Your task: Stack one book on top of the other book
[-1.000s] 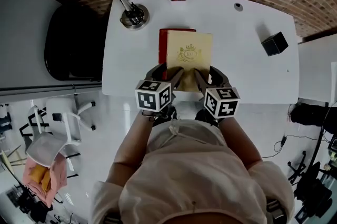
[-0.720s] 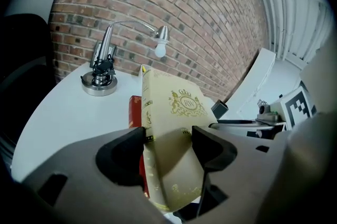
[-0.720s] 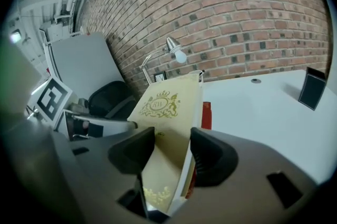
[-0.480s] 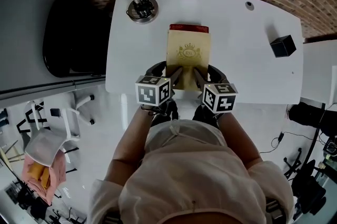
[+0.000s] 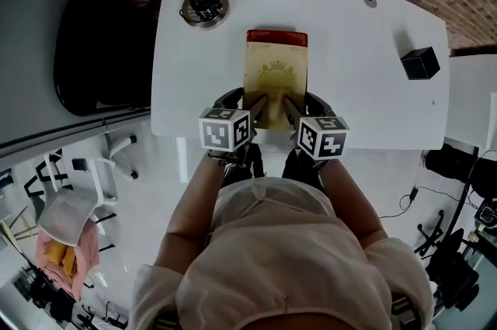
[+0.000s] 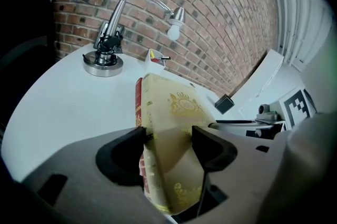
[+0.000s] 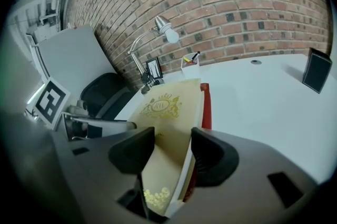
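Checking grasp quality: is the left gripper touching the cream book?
Touching. The left gripper view shows the left gripper with its two jaws closed against the cream book, one on each side, and no gap at either jaw.

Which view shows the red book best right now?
Left gripper view: the red book shows its long side below the cream book. Right gripper view gives a narrower red strip; head view only its far edge.

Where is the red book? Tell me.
The red book lies on the desk in the head view, centre, under the cream book, far edge showing.
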The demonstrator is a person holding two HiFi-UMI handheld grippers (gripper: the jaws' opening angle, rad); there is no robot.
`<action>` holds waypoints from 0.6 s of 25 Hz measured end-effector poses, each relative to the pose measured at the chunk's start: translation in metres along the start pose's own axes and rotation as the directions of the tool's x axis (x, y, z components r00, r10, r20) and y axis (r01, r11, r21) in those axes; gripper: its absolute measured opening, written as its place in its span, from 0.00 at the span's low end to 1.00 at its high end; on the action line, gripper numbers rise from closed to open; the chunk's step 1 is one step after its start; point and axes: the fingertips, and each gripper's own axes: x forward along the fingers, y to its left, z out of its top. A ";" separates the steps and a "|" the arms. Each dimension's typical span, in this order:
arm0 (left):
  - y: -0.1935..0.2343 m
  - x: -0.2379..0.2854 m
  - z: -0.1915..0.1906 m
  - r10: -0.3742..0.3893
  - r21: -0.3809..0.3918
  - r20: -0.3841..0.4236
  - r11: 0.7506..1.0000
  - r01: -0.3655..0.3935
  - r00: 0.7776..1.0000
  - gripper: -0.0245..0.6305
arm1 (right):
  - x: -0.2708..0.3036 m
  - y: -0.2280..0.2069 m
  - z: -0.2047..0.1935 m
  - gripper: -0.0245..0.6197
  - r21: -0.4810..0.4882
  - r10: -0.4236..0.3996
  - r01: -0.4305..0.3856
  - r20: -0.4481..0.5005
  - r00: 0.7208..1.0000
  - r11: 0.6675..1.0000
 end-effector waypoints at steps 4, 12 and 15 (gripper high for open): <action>0.001 0.003 -0.001 0.004 -0.006 0.001 1.000 -0.004 1.000 0.47 | 0.003 -0.001 0.001 0.38 0.003 0.011 -0.011 -0.003 1.000 1.000; 0.002 0.003 0.000 0.011 -0.012 0.020 1.000 -0.011 1.000 0.47 | 0.005 -0.003 0.000 0.38 -0.014 -0.001 0.001 -0.003 1.000 1.000; 0.002 0.001 0.002 0.021 -0.005 0.029 1.000 -0.021 0.999 0.46 | 0.002 -0.002 0.005 0.38 -0.056 -0.027 0.028 0.017 0.999 0.998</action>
